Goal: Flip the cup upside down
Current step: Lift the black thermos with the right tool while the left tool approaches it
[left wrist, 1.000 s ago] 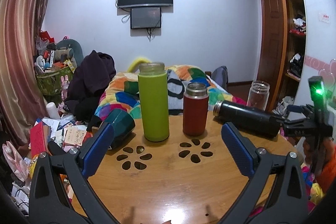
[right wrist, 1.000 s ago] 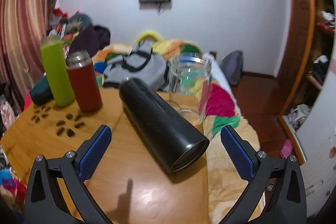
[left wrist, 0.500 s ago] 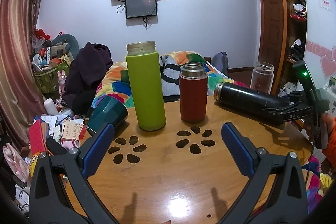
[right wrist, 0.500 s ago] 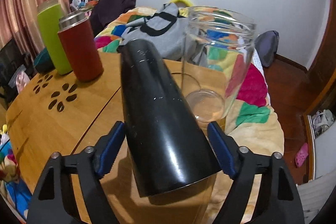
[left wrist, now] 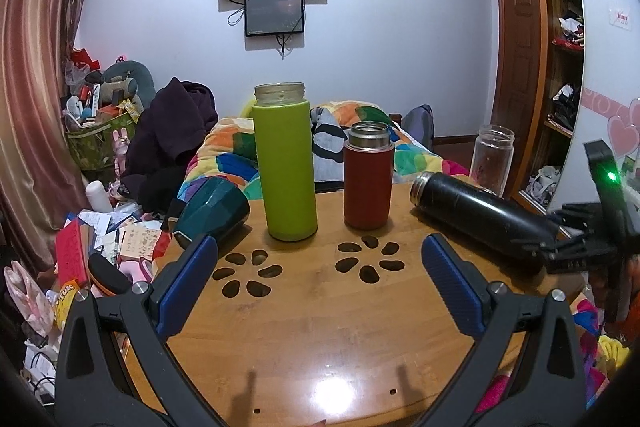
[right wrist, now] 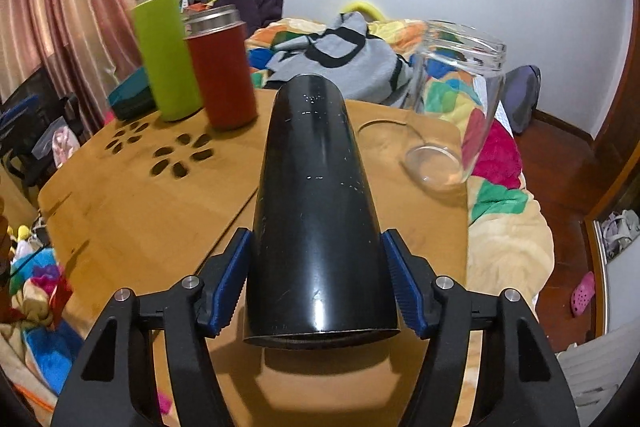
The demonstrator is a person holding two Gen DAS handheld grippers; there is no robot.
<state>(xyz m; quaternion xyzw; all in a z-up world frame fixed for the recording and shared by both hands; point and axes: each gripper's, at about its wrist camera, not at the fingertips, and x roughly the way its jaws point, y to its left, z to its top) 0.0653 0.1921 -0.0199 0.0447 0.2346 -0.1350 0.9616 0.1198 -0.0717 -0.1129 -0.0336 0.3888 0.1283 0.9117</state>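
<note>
A round wooden table (left wrist: 320,339) fills the lower half of the left wrist view, its near surface bare between the spread blue fingers of the left gripper (left wrist: 320,283). Across the middle of the frame stand a tall green bottle (left wrist: 285,163) and a red flask (left wrist: 368,179), with a passable gap between them. A dark teal cup (left wrist: 212,205) lies on its side at middle left, just beside the green bottle. At middle right a black flask (right wrist: 320,211) lies on its side, the right gripper (right wrist: 316,283) closed around its base end. A clear glass jar (right wrist: 456,99) stands close beside the flask at the table's far edge, narrowing the room there.
</note>
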